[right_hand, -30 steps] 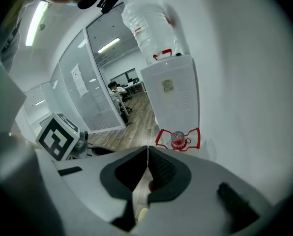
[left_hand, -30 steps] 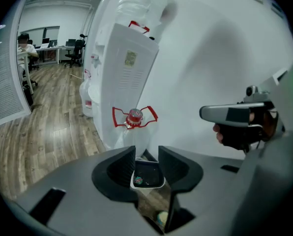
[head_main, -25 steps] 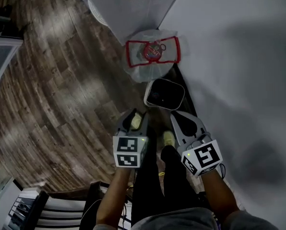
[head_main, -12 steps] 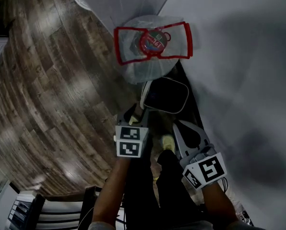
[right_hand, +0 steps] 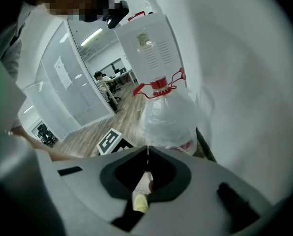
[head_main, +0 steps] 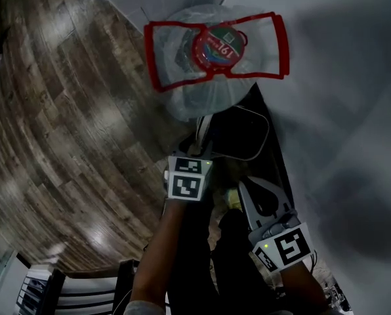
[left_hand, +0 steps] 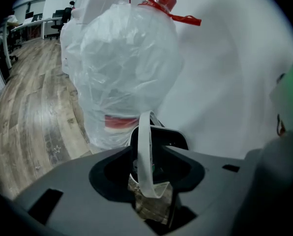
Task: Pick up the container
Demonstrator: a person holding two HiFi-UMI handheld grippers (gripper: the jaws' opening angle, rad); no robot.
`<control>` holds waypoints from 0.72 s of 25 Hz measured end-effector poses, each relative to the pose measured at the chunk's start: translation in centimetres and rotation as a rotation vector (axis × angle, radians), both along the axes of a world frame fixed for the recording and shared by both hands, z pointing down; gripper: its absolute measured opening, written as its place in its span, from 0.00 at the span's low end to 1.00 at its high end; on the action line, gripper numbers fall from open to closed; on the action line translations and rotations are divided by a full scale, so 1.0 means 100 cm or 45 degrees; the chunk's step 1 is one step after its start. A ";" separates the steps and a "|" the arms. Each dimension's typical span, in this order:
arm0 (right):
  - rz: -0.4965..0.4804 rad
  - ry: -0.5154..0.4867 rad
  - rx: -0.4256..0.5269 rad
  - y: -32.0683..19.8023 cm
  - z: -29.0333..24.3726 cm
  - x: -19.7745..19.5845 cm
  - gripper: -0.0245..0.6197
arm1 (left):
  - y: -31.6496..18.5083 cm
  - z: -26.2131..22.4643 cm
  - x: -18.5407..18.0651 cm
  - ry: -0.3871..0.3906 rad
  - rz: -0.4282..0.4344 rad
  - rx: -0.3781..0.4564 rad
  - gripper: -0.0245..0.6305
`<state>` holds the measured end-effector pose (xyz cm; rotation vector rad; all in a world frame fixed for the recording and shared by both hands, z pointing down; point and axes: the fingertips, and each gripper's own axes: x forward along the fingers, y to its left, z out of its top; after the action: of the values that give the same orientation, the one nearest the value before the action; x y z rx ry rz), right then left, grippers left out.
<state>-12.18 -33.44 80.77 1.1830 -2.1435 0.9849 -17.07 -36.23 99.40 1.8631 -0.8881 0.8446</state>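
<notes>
Head view, with both gripper views: a white wall meets a dark wooden floor. Against the wall stands a large water bottle with a red cap, wrapped in a clear bag with red handles. Just beside it, on the floor along the wall, sits the container, black with a pale rim. The left gripper has its jaws closed on the container's near rim. The right gripper hangs apart from it, jaws together and empty.

Wood-plank floor below me; plastic-wrapped bottle, red cap, stands on it by the wall; dark container just beside it, nearer me
</notes>
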 end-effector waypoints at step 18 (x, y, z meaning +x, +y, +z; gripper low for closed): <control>0.044 -0.053 0.015 -0.007 -0.003 0.015 0.08 | 0.010 0.011 0.075 0.356 0.096 -0.221 0.08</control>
<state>-10.63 -34.16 80.51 1.2193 -2.1702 1.0215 -9.56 -35.24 100.53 1.8156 -0.5565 0.6623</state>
